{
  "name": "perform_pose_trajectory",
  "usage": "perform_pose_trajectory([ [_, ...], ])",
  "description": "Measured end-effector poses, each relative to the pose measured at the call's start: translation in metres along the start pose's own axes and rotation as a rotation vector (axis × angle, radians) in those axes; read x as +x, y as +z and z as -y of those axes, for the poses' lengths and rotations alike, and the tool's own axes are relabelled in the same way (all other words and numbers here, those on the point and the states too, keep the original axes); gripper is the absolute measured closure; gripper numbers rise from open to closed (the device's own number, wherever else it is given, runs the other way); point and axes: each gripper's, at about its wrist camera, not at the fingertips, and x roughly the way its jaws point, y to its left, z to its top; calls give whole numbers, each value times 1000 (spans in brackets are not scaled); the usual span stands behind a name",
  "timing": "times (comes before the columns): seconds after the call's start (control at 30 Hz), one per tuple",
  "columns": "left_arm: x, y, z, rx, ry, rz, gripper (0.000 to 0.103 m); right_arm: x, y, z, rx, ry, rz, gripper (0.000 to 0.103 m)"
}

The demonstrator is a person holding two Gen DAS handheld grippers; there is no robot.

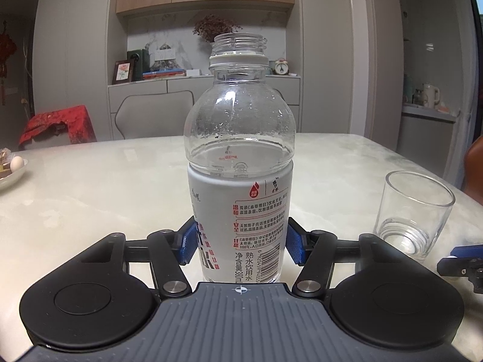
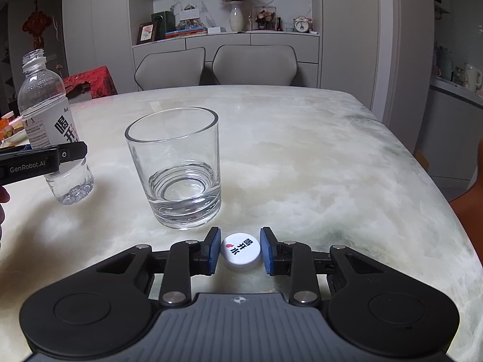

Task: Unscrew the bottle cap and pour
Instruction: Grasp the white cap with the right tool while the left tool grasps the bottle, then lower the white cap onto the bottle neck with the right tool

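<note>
A clear water bottle (image 1: 240, 163) with a white label stands uncapped and upright on the marble table (image 1: 90, 199). My left gripper (image 1: 240, 239) is shut on its lower body, blue pads on both sides. The bottle also shows at the left of the right wrist view (image 2: 51, 126), with the left gripper's finger (image 2: 45, 158) across it. The white cap (image 2: 240, 252) lies on the table between the pads of my right gripper (image 2: 240, 250); small gaps show on each side, so that gripper is open. A clear glass tumbler (image 2: 178, 175) stands just beyond the cap, also in the left wrist view (image 1: 413, 211).
A plate with an egg (image 1: 12, 169) sits at the table's left edge. Two grey chairs (image 2: 253, 65) stand at the far side. A sideboard with a vase, clock and frames (image 2: 235, 15) lines the back wall. The table's right edge (image 2: 428, 163) is near.
</note>
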Motion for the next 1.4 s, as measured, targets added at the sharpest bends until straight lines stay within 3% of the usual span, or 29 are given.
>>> perform_pose_trajectory([
  [0.37, 2, 1, -2, 12, -9, -2, 45, -38, 37, -21, -141, 45, 99, 72],
  [0.8, 3, 2, -2, 35, -22, -4, 45, -58, 151, -73, -356, 436, 185, 71],
  [1.0, 3, 2, 0, 38, -23, -2, 45, -42, 181, -99, -422, 595, 147, 72],
  [1.13, 4, 2, 0, 36, -23, -2, 45, -37, 188, -109, -489, 650, 148, 72],
  [1.23, 4, 2, 1, 37, -24, -1, 45, -30, 197, -109, -442, 721, 89, 72],
  [1.4, 3, 2, 0, 31, -30, -2, 45, -24, 205, -112, -432, 722, 37, 72],
])
